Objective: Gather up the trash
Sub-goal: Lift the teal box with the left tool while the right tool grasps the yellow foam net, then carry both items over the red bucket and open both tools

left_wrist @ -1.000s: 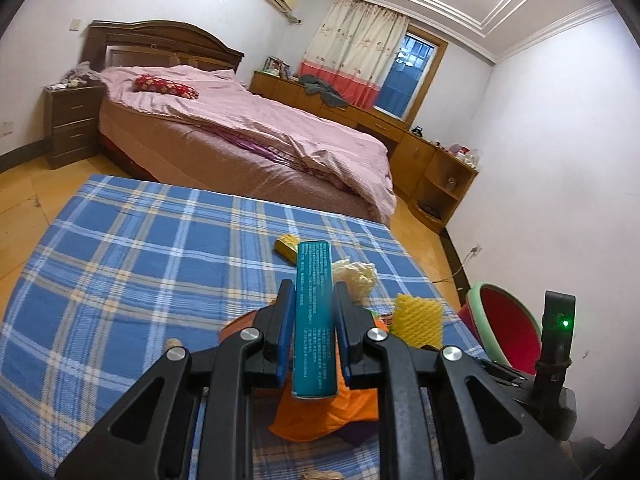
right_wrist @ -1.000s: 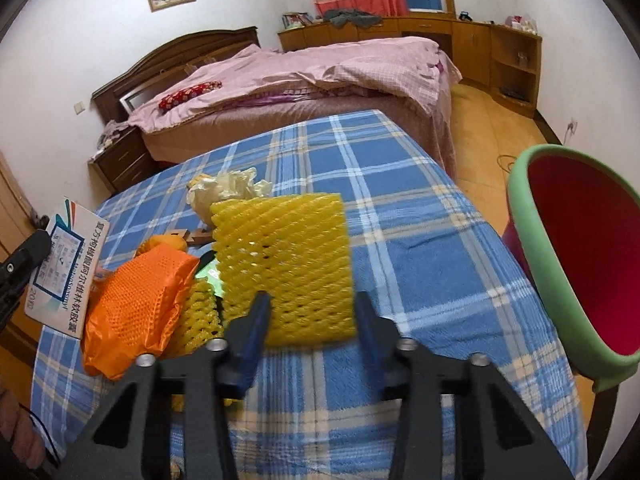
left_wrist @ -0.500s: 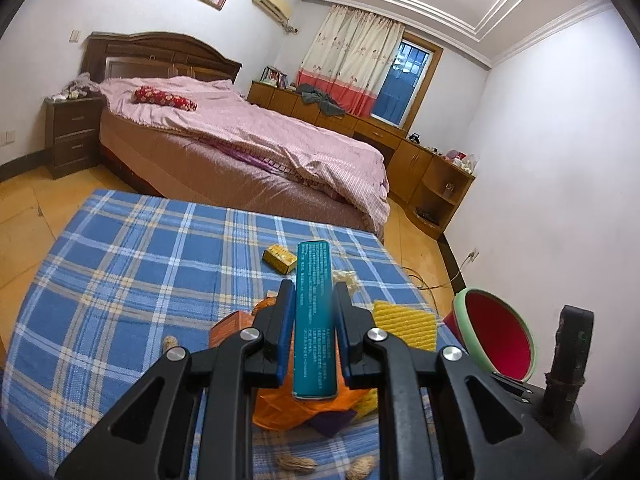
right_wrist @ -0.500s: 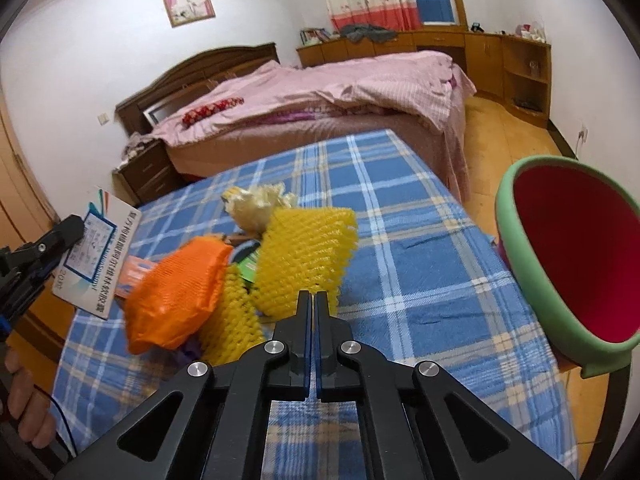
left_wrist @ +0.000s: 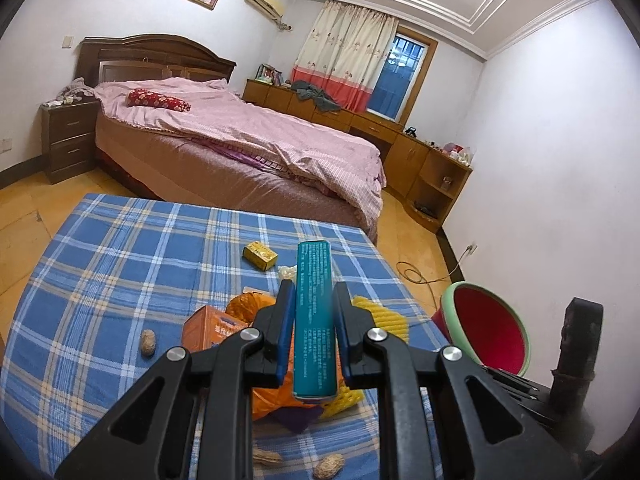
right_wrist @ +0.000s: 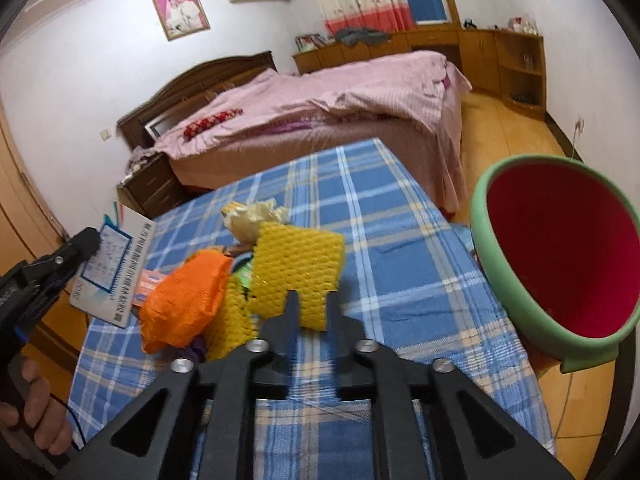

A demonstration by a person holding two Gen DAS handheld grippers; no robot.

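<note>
My left gripper (left_wrist: 314,292) is shut on a long teal box (left_wrist: 314,320), held on edge above the trash pile. The right wrist view shows that box's white printed face (right_wrist: 108,272) in the left gripper (right_wrist: 86,240). A yellow foam net (right_wrist: 300,272) stands against the pile. Its lower edge sits between the tips of my right gripper (right_wrist: 313,308), whose jaws are opening and are not pressing on it. Beside it lie an orange mesh bag (right_wrist: 184,296) and a crumpled pale wrapper (right_wrist: 256,216). A red bin with a green rim (right_wrist: 480,216) stands off the table's right edge.
The blue plaid table (left_wrist: 120,264) also carries a small yellow box (left_wrist: 260,255), an orange carton (left_wrist: 208,326) and loose peanuts (left_wrist: 148,342). A hand (right_wrist: 36,412) grips the left tool. A pink-covered bed (left_wrist: 240,140) stands behind the table.
Both grippers rose and drew back from the pile. The right jaws closed fully in front of the foam net, then parted again around its lower edge. The left still holds the teal box.
</note>
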